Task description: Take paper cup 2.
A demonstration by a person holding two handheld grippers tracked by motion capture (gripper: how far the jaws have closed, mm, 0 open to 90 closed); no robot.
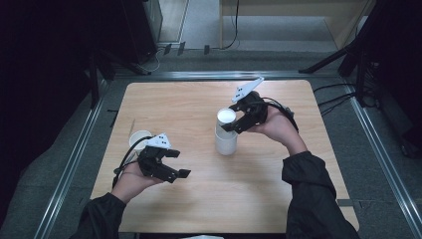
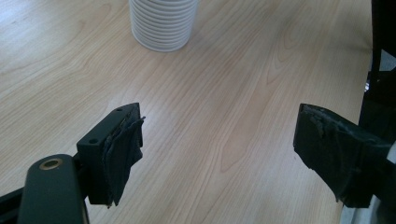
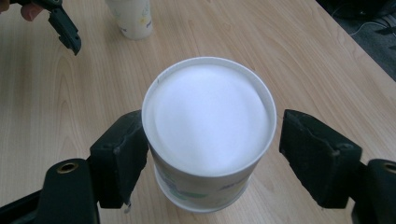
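A tall stack of upturned white paper cups [image 1: 226, 139] stands near the middle of the wooden table [image 1: 278, 184]. My right gripper [image 1: 231, 126] is open around the top cup [image 3: 210, 116], one pad on each side. The left pad is at the cup's wall and the right pad stands a little off it. My left gripper [image 1: 179, 163] hovers open and empty over bare wood at the front left. In the left gripper view the stack's ribbed base [image 2: 163, 28] lies ahead of its wide-apart jaws. A single upright cup [image 1: 140, 138] stands behind the left hand.
The table's left edge runs close to the single cup [image 3: 130, 18]. Bare wood stretches between the stack and the left gripper [image 3: 65, 32]. Dark stands and cables sit on the floor beyond the table's far and right sides.
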